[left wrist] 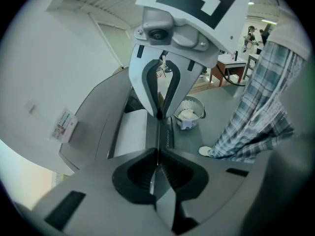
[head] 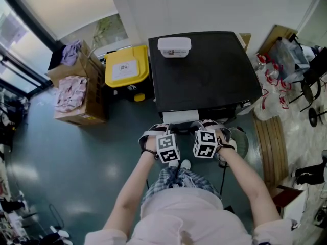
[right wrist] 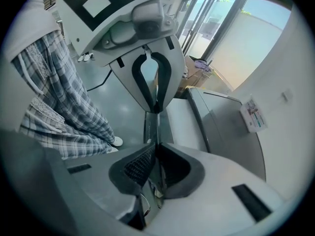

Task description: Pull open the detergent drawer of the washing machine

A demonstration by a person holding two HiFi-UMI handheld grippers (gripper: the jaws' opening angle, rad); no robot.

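Note:
The washing machine (head: 204, 70) has a black top in the head view. Its white detergent drawer (head: 179, 117) sticks out of the front at the left. In the left gripper view the drawer tray (left wrist: 132, 132) lies beside a thin front panel seen edge-on. My left gripper (left wrist: 157, 165) is shut on that panel's near end. My right gripper (left wrist: 158, 115) faces it and pinches the far end. The right gripper view mirrors this: right gripper (right wrist: 156, 157) shut on the panel, left gripper (right wrist: 156, 110) opposite, drawer tray (right wrist: 181, 127) alongside. Marker cubes hide both sets of jaws in the head view.
A white box (head: 174, 46) rests on the machine's top. A yellow bin (head: 126, 65) and cardboard boxes (head: 76, 93) stand to the left. A wire waste basket (left wrist: 189, 113) is on the floor to the right, with bags (head: 268, 93) beyond it. The person's legs (left wrist: 256, 117) are close behind.

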